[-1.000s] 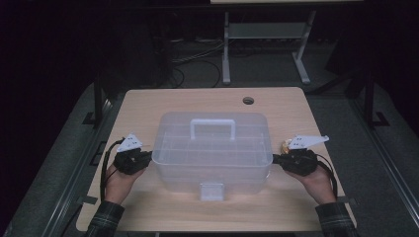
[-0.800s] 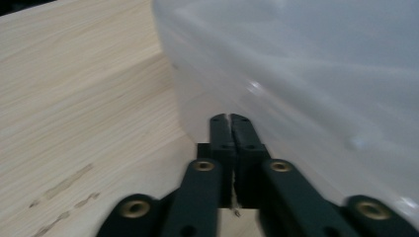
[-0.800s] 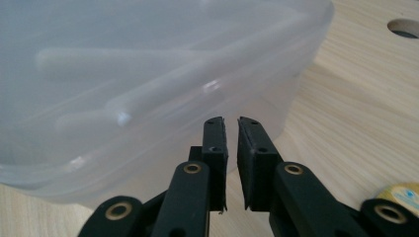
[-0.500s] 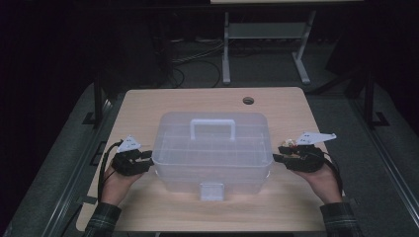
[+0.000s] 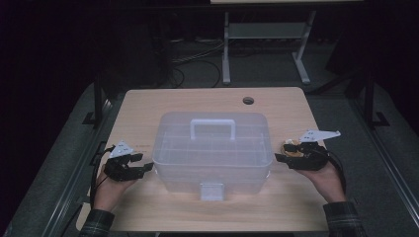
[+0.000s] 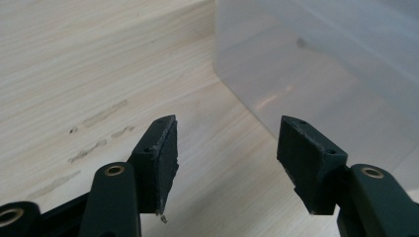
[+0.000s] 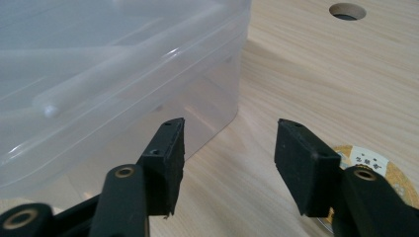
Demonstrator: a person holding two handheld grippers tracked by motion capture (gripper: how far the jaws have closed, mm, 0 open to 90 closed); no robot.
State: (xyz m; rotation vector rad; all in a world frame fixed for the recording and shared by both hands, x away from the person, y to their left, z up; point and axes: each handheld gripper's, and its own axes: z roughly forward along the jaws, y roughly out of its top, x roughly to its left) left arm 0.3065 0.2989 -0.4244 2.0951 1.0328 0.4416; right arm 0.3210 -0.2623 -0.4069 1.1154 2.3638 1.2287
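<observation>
Dark floor and the legs of a metal stand [image 5: 262, 54] lay behind your pale wooden table [image 5: 148, 106], which had a round cable hole [image 5: 248, 100] near its far right corner. At the middle of the table stood the clear plastic storage box [image 5: 212, 153], lid on, white handle [image 5: 212, 129] lying along the top and its front latch [image 5: 212, 191] facing you. Your left gripper [image 5: 146, 168] rested low beside the box's left end, near it but not touching; in the left gripper view its jaws had just been opening and stood spread — only bare wood lay between the pads [image 6: 165, 158], with the box wall [image 6: 316, 79] a little ahead and to the right of them. Your right gripper [image 5: 280, 158] sat at the box's right end, its tips close to the wall, your hand [image 5: 323, 175] under it and the grey three-cornered plate [image 5: 318, 134] on top. Its jaws too had just been opening and stood apart — nothing was gripped, and the right gripper view showed the box's corner [image 7: 217, 98] ahead to the left of the gap. A round gold-and-white sticker or disc [image 7: 368, 165] lay on the table under the right jaw; what was printed on it could not be read. Faint smudges [image 6: 99, 131] marked the wood to the left of the left gripper's jaws.
</observation>
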